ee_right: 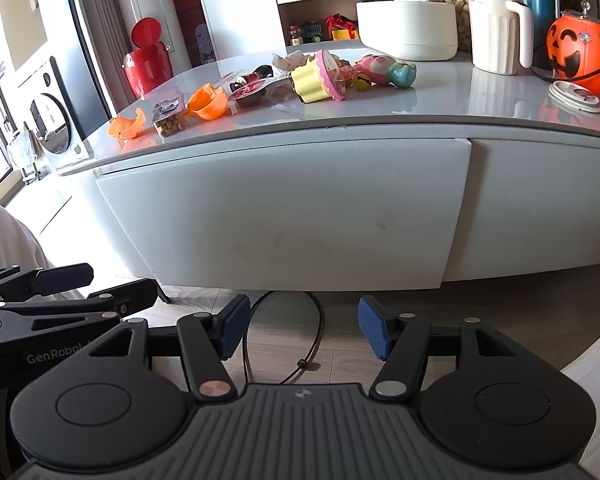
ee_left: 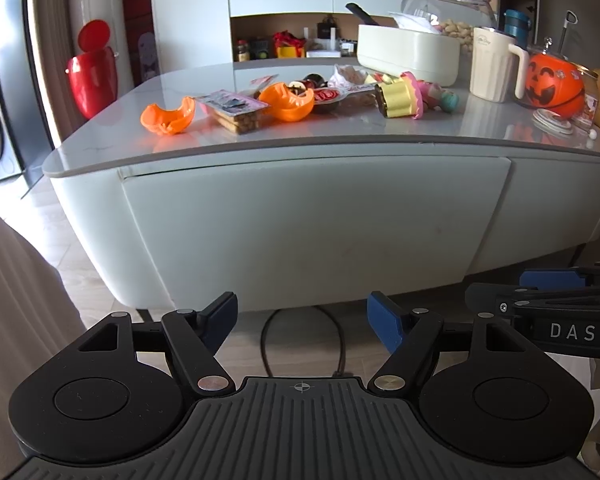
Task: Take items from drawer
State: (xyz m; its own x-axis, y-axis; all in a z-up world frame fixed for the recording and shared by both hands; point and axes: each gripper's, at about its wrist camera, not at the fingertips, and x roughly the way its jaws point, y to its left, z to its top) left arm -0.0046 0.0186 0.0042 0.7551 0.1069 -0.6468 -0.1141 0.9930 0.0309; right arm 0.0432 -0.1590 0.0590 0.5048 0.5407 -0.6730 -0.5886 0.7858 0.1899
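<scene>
A white low table has a wide drawer front (ee_left: 312, 224) (ee_right: 284, 208), which looks pushed in with only a thin gap under the grey top. My left gripper (ee_left: 302, 322) hovers above the floor in front of it, open with nothing between its blue pads. My right gripper (ee_right: 302, 330) hangs beside it, also open and empty; it shows at the right edge of the left wrist view (ee_left: 548, 280). The left gripper's side shows at the lower left of the right wrist view (ee_right: 60, 280). The drawer's inside is hidden.
On the tabletop (ee_left: 340, 128) lie orange pumpkin halves (ee_left: 168, 118), snack packets, a yellow cupcake toy (ee_left: 398, 98), a white bin (ee_left: 408, 56), a cream jug (ee_left: 494, 66) and an orange pumpkin bucket (ee_left: 554, 84). A black cable (ee_right: 300, 344) loops on the floor. A red bin (ee_left: 92, 76) stands far left.
</scene>
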